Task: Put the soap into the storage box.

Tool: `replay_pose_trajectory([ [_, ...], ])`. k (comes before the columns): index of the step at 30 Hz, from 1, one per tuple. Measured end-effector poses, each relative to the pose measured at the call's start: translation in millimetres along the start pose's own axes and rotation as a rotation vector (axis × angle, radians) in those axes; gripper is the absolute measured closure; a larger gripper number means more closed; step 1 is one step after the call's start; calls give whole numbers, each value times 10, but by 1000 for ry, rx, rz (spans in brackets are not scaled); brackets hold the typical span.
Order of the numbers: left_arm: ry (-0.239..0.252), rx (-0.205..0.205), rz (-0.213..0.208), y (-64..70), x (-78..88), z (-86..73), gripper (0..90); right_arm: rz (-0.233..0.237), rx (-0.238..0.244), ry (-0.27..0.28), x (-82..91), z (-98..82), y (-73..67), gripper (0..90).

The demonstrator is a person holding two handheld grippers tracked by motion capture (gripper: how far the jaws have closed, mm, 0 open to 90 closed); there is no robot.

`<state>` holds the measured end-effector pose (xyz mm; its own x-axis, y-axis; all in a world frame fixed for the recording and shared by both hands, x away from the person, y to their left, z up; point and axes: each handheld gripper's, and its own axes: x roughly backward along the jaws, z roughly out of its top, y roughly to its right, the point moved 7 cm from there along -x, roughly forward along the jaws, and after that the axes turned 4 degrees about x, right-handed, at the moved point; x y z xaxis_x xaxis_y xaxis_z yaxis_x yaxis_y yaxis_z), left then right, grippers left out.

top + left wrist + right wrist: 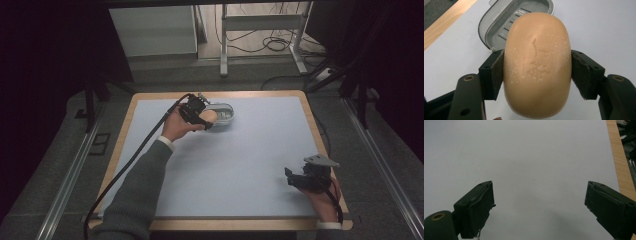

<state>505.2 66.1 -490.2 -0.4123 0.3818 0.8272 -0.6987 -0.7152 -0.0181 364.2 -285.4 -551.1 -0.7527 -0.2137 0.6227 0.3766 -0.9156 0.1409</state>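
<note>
A tan oval soap bar (537, 65) with a stamped mark is clamped between the two black pads of my left gripper (537, 72), which is shut on it. Just beyond it lies an open grey soap dish (499, 23) with a ribbed floor. From above, the left gripper (200, 117) holds the soap bar (207, 118) at the near left edge of the soap dish (224, 114), at the back of the table. My right gripper (294, 178) rests near the front right corner, and its jaws (539, 205) stand wide open over bare mat.
A pale blue mat (240, 155) covers the wooden table (327, 150). The wooden edge (621, 162) runs close on the right of my right gripper. A black cable (135, 155) trails from the left gripper off the table's left front. A white table frame (260, 30) stands behind.
</note>
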Motion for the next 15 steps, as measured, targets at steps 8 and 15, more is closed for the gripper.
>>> replay_pose_trajectory([
  [8,-8,-4,10,-33,-28,88,326,-3,-3,1,9,-2,14,88],
  [15,-22,-16,18,-80,-94,161,326,-3,-2,0,9,-4,17,88],
])
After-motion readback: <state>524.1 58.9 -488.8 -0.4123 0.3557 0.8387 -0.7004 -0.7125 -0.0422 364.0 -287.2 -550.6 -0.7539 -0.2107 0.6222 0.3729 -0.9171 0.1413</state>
